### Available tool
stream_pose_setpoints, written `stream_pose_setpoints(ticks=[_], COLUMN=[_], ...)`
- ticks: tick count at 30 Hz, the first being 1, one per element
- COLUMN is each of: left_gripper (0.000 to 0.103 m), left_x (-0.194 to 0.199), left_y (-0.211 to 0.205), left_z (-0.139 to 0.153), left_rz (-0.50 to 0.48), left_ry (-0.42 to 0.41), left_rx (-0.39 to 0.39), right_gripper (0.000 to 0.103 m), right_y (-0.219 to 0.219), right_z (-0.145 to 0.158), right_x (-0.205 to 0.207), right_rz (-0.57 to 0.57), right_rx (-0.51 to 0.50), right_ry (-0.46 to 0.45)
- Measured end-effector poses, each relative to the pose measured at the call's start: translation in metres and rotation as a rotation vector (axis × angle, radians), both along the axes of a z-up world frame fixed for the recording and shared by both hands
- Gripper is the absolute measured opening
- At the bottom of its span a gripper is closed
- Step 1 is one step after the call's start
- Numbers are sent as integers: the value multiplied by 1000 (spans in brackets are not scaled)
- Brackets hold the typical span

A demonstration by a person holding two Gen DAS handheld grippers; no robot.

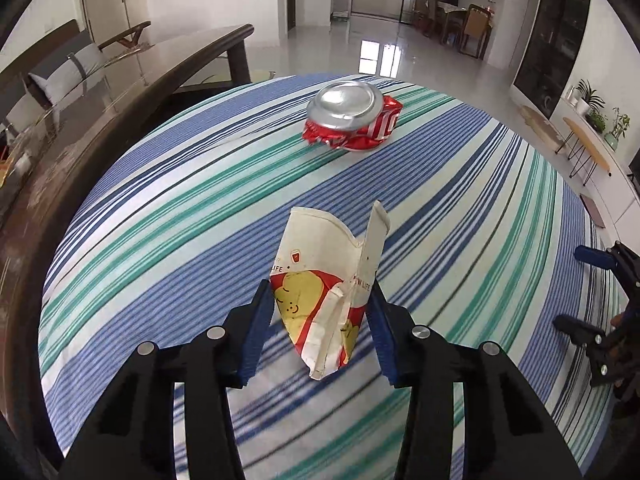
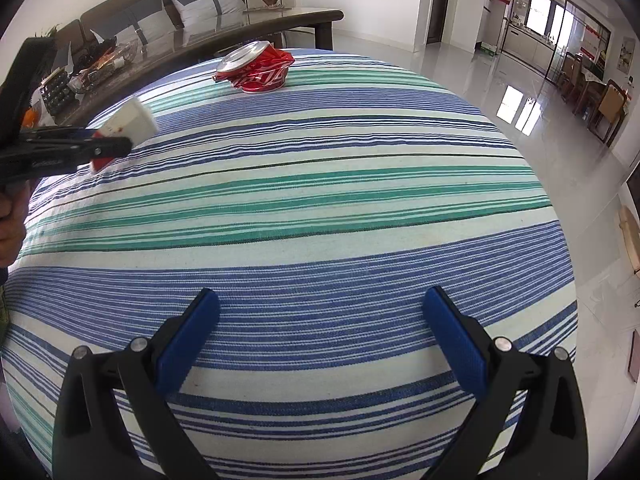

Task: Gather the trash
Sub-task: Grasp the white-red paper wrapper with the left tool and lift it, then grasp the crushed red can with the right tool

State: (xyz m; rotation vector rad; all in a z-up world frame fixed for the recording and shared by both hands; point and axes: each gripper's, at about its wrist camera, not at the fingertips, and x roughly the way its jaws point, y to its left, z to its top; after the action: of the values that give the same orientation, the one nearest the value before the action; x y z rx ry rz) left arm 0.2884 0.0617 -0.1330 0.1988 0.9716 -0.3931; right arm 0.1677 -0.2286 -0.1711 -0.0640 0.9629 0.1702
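My left gripper [image 1: 320, 292] is shut on a crumpled white, red and yellow paper cup [image 1: 328, 280] and holds it above the striped tablecloth [image 1: 160, 264]. The cup also shows in the right wrist view [image 2: 128, 130], held at the far left by the left gripper [image 2: 116, 144]. A crushed red soda can [image 1: 352, 118] lies at the far side of the table, silver base up; it shows in the right wrist view [image 2: 256, 66] too. My right gripper [image 2: 320, 300] is open and empty over the near part of the cloth [image 2: 320, 208]. It appears at the right edge of the left wrist view [image 1: 592, 292].
A dark glass-topped coffee table [image 1: 132, 72] with clutter [image 2: 80, 76] stands just beyond the table's left side, a sofa with cushions [image 2: 192, 0] behind it. Glossy tiled floor [image 1: 372, 52] lies beyond the far edge, with dining chairs [image 1: 476, 28] at the back.
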Motion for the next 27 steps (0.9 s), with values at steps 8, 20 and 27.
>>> stream_pose_setpoints(ticks=[8,20,27], left_gripper=[47,57,88], left_x=[-39,-57,-63], left_y=[36,34,36], left_z=[5,-15,-20], left_rz=[93,80,89], left_ry=[-9,-35,-35], left_rx=[-25,-6,-2], right_gripper=[98,98,98], right_y=[0,0,-3], right_z=[0,0,8], right_x=[0,0,13], right_rz=[0,0,25], right_rx=[0,0,54], right_ry=[0,1,60])
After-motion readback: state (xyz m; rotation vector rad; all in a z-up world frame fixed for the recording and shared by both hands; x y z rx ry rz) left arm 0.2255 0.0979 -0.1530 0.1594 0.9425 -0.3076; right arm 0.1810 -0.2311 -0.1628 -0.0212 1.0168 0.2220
